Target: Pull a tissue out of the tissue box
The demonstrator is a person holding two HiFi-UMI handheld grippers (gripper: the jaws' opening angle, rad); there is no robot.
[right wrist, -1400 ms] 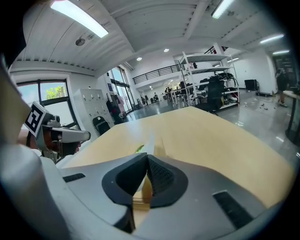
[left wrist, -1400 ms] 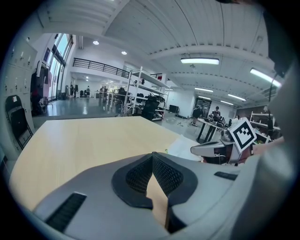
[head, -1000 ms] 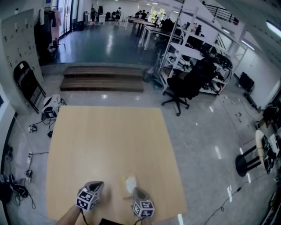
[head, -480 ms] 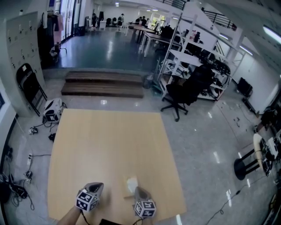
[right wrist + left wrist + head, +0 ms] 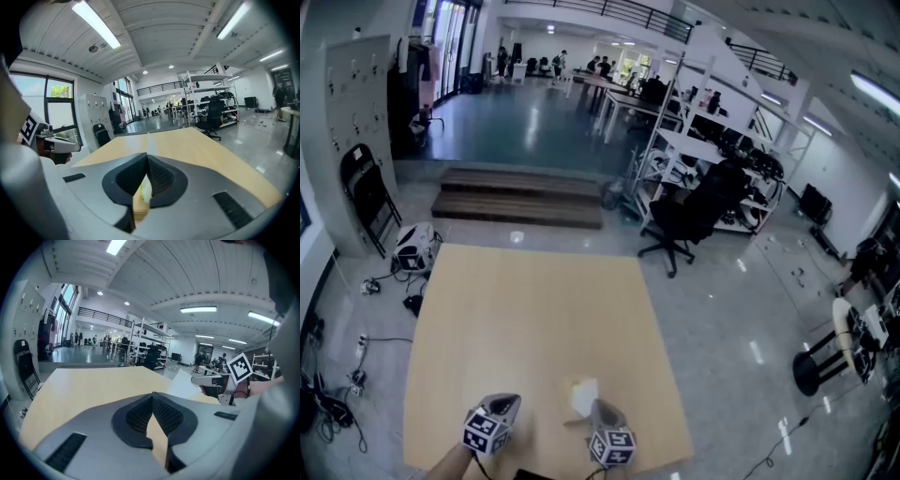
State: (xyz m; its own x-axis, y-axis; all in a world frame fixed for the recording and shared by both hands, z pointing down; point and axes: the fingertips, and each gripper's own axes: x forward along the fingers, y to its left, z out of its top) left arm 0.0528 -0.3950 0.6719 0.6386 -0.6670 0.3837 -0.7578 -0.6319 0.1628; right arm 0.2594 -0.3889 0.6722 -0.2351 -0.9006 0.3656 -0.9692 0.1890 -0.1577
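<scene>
Tissue (image 5: 584, 396): white, standing up near the front edge of the counter (image 5: 534, 309), just ahead of the right tool (image 5: 598, 406).
Right tool: shut tight on the tissue; only its own view shows the pale bit between the pads.
Left tool (image 5: 152, 395): shut, nothing in it; its view shows the tissue side-on.
Change: counter's far edge sits lower in the head view than a second ago.
</scene>
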